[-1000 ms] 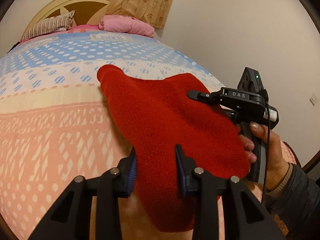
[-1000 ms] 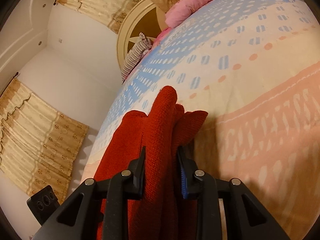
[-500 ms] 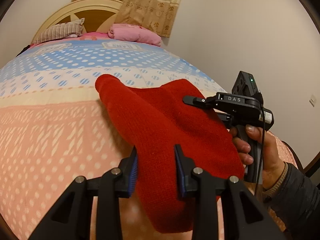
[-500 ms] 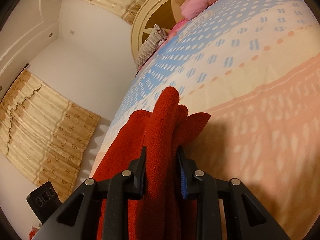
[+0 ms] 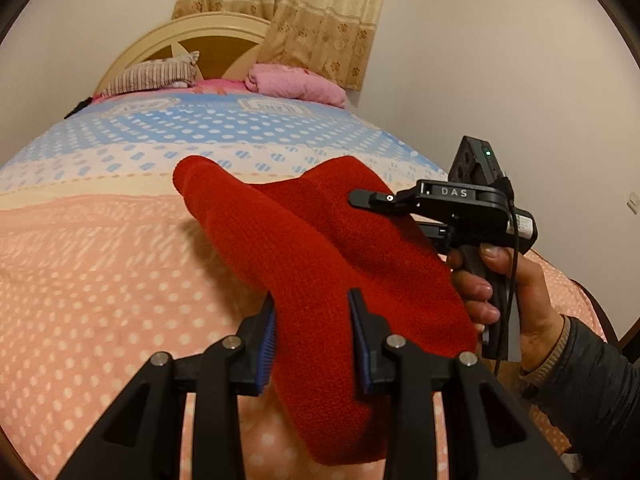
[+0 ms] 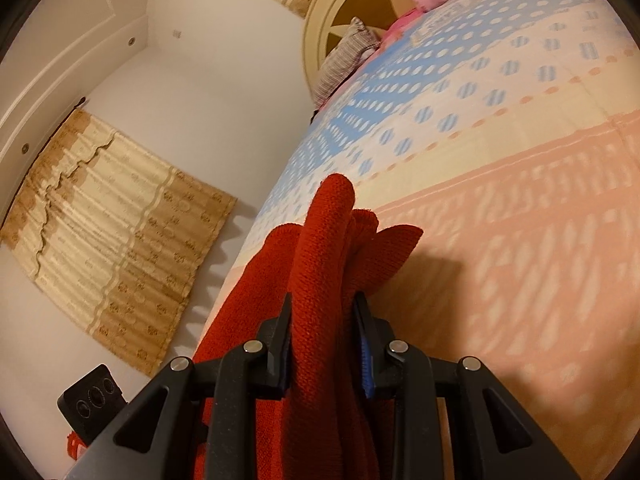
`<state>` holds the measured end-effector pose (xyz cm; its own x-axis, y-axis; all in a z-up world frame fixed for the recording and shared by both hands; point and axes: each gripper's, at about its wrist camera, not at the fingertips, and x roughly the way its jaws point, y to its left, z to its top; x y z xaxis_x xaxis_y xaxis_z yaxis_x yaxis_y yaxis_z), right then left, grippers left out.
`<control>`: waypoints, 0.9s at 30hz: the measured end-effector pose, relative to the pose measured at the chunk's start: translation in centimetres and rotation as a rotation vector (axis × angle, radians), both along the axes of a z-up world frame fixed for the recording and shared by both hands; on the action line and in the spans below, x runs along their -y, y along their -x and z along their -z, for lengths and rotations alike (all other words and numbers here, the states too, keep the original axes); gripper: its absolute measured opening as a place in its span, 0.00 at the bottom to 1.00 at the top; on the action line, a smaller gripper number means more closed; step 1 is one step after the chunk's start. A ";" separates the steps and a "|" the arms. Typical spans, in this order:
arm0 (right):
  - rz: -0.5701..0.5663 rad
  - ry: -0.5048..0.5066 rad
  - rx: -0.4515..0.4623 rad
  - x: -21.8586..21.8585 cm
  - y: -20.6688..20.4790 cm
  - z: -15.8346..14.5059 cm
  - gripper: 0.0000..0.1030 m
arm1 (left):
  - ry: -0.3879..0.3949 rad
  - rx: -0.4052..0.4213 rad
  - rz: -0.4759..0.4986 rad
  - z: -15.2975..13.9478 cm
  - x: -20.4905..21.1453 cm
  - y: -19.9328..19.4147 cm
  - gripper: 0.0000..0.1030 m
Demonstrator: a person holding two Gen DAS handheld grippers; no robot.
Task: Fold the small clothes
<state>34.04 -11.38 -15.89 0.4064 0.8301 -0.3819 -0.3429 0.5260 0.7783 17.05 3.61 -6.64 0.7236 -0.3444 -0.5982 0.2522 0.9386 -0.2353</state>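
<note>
- The left gripper point(image 5: 314, 344) is clamped on a thick fold of the red knit garment point(image 5: 320, 248) — both blue pads press into the cloth at the lower centre of the left wrist view
- The right gripper point(image 6: 322, 344) likewise pinches a bunched ridge of the same garment, at the lower centre of its own view; in the left wrist view it shows at the right, held by the person's hand point(image 5: 508, 292) above a dark sleeve point(image 5: 592, 392)
- The garment hangs between the 2 tools, lifted clear of the bedspread point(image 5: 100, 272), its rounded end reaching toward the upper left of centre and throwing a shadow on the pink part of the cover
- Change over the last second: the headboard point(image 5: 192, 40), the striped pillow point(image 5: 152, 76) and the pink bundle point(image 5: 296, 86) now sit lower and larger in the left wrist view, and in the right wrist view the bed has swung so that more of the wall and the curtain point(image 6: 120, 232) fill the left side — both hands have carried the cloth along over the bed, while the grip on it looks unchanged
- My reading: this is a carry with the cloth already doubled, so a fold is likely under way; it is not yet laid flat, and the next step probably calls for lowering it onto the cover without the layers slipping apart
</note>
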 end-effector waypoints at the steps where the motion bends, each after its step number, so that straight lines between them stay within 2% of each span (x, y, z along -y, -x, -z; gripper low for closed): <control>1: -0.009 -0.002 0.003 -0.6 0.3 -0.2 0.26 | -0.002 0.003 -0.005 0.0 -0.2 0.3 0.33; 14: -0.096 -0.002 0.009 -5.6 2.0 -0.8 0.26 | -0.020 0.013 -0.074 0.6 -2.5 2.7 0.33; 27: -0.153 0.000 -0.012 -9.2 2.1 0.2 0.26 | -0.024 0.004 -0.122 1.8 -4.1 4.5 0.33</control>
